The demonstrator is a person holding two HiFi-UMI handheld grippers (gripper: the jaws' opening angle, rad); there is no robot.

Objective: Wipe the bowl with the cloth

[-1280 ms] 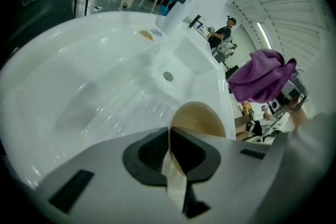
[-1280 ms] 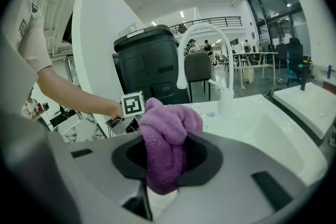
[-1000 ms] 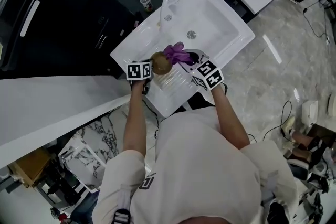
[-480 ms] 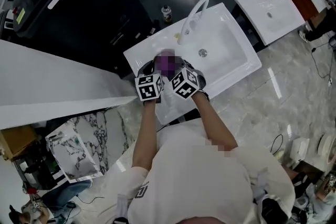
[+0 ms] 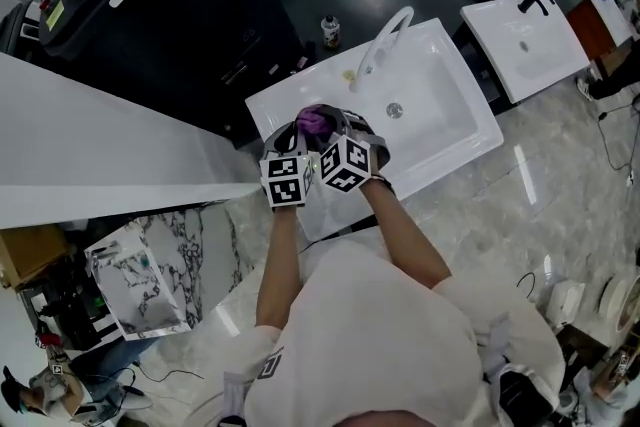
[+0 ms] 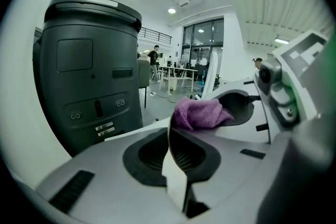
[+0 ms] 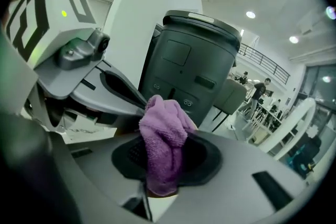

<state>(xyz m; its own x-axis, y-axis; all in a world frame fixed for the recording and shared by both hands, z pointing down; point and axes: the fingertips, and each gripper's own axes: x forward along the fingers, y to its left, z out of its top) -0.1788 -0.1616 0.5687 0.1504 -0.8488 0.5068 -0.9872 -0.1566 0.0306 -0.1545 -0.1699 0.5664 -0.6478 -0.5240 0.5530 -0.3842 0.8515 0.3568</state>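
Bowl (image 6: 175, 181), edge-on at lower centre, clamped in the left gripper (image 6: 172, 139) over the sink (image 5: 440, 85); right gripper (image 7: 165, 157) closed on the purple cloth (image 7: 163, 134) just beside. A clean wipe likely needs a steady bowl and the cloth pressed round its inside.

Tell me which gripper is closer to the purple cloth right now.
Right. The right gripper is shut on the purple cloth, which bunches out past its jaws. The left gripper holds the bowl by its edge, with the cloth just beyond its tips.
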